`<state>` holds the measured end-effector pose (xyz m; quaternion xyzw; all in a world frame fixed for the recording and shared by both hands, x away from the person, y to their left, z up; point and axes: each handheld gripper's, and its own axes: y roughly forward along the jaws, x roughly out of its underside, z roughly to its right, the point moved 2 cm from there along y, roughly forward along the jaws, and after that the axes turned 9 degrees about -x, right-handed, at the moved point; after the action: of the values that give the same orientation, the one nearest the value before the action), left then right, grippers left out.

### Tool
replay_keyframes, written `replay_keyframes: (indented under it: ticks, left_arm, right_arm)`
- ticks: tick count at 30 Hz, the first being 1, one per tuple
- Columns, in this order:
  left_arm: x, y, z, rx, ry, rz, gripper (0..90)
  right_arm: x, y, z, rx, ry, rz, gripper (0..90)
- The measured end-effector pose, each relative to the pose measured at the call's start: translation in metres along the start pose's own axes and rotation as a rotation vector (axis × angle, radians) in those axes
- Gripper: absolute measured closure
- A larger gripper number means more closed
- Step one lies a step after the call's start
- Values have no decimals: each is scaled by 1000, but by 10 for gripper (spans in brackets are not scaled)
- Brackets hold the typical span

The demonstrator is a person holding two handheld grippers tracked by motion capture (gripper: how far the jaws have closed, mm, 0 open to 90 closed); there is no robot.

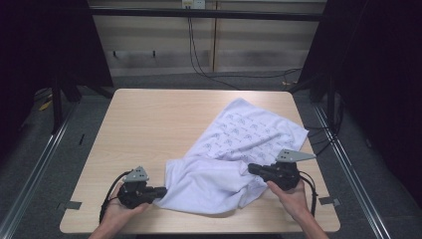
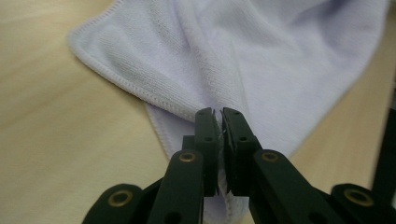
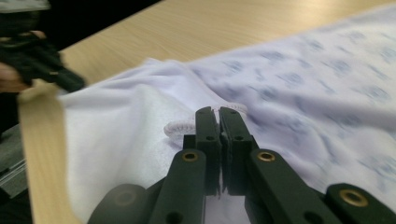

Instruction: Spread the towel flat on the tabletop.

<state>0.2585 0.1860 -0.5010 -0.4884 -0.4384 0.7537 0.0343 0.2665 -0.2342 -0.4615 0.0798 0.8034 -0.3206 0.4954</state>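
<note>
High view: each hand-held gripper, left (image 1: 163, 190) at 7 o'clock, right (image 1: 251, 168) at 5, clamps the white cloth (image 1: 234, 154).

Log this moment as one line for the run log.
left gripper: shut on towel hem | right gripper: shut on towel edge | towel: part folded on table

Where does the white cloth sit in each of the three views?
High view: the cloth lies on the right half of the table, from the near edge toward the far right corner.
Left gripper view: it spreads across the top and centre, its hem clamped in the left gripper.
Right gripper view: it covers the middle and right, pinched by the right gripper.
Shared landmark: the cloth's stitched hem.
</note>
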Motion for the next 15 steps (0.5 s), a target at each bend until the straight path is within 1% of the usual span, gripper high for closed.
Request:
replay_keyframes:
  ticks: [1, 2, 3, 4, 5, 7, 8, 9, 10, 11, 12, 13, 14, 15]
  left_arm:
    - [1, 0, 2, 5, -4, 0, 854]
    - [0, 0, 1, 8, -11, 5, 843]
    - [-2, 0, 0, 10, -15, 13, 835]
    - [-5, 0, -3, 15, -21, 25, 820]
    - [-10, 2, -9, 2, -31, 45, 801]
    - [-17, 6, -20, -14, -57, 63, 773]
    - [-21, 9, -27, -29, -73, 67, 746]
    - [-26, 15, -36, -68, -86, 69, 731]
    - [-28, 19, -40, -99, -84, 74, 738]
    - [-32, 25, -46, -116, -82, 72, 728]
    - [-35, 31, -51, -126, -90, 64, 705]
    - [-35, 31, -51, -126, -90, 64, 680]
    - [-42, 41, -63, -137, -132, 65, 671]
    - [-44, 44, -66, -148, -132, 60, 649]
  right_arm:
    - [4, -2, 7, 11, 27, -11, 867]
    - [8, -3, 12, 5, 46, -20, 864]
    - [11, -3, 15, 9, 60, -24, 861]
    - [12, -2, 16, 13, 67, -30, 858]
    - [13, -1, 18, 11, 71, -36, 850]
    - [12, 1, 19, 21, 66, -42, 832]
    - [11, 2, 20, 18, 65, -45, 831]
    - [11, 3, 20, 20, 65, -42, 831]
    - [10, 5, 21, 15, 64, -43, 831]
    - [10, 5, 22, 13, 62, -46, 830]
    - [10, 6, 22, 12, 63, -42, 828]
    - [9, 7, 22, 10, 66, -40, 823]
    - [9, 7, 22, 8, 71, -47, 806]
    - [10, 7, 21, 11, 69, -54, 774]
